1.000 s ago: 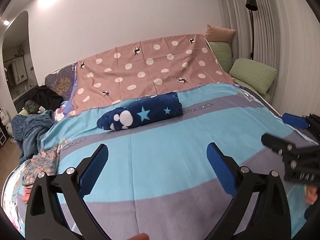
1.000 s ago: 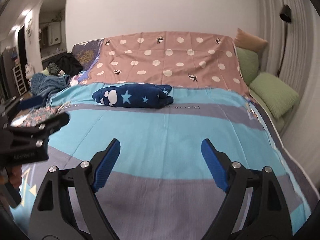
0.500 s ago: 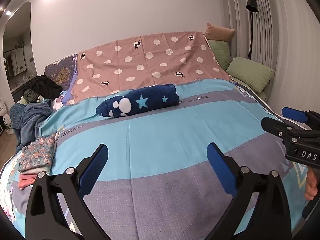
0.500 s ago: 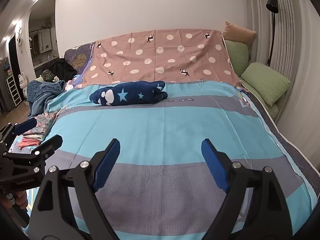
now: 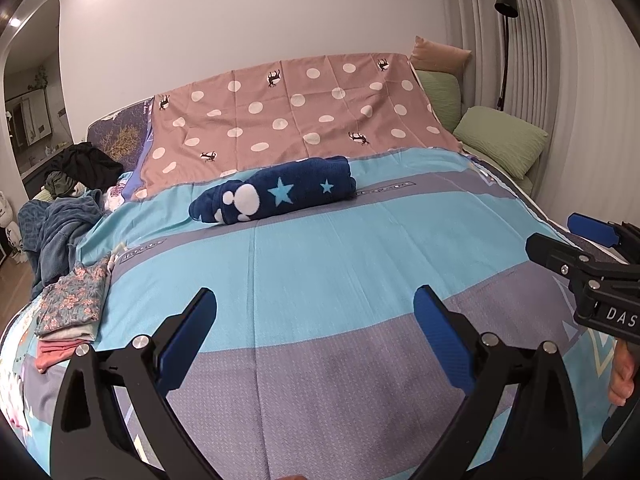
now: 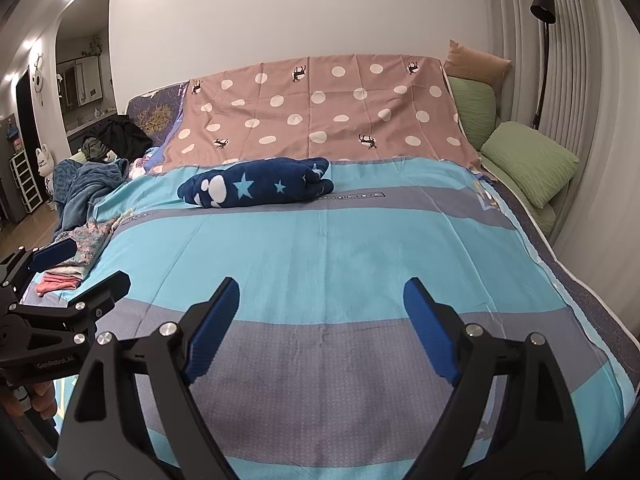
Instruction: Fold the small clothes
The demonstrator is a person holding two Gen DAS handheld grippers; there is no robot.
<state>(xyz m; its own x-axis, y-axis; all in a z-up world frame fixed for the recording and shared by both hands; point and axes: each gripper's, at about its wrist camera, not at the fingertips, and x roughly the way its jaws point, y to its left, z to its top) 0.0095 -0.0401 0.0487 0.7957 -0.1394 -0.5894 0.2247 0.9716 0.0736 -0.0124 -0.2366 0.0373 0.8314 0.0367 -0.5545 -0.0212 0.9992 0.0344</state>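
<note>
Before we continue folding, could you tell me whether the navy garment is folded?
Folded: the navy garment lies as a compact bundle on the bed.

Plain white wall (image 5: 240,32) behind the bed, lit by a bright patch of ceiling light near the top left. Bed (image 6: 340,248) fills most of both views, covered in a turquoise-and-grey striped sheet; pink polka-dot cloth (image 5: 296,116) draped over the headboard end. Green pillows (image 6: 532,164) and a tan cushion (image 5: 438,56) stacked along the right edge. Black floor lamp (image 5: 505,8) stands against vertically ribbed wall panelling (image 6: 580,60) on the right. Arched doorway (image 6: 84,60) at left opens onto a lit room with shelving. Wooden floor (image 5: 12,276) visible at far left
</note>
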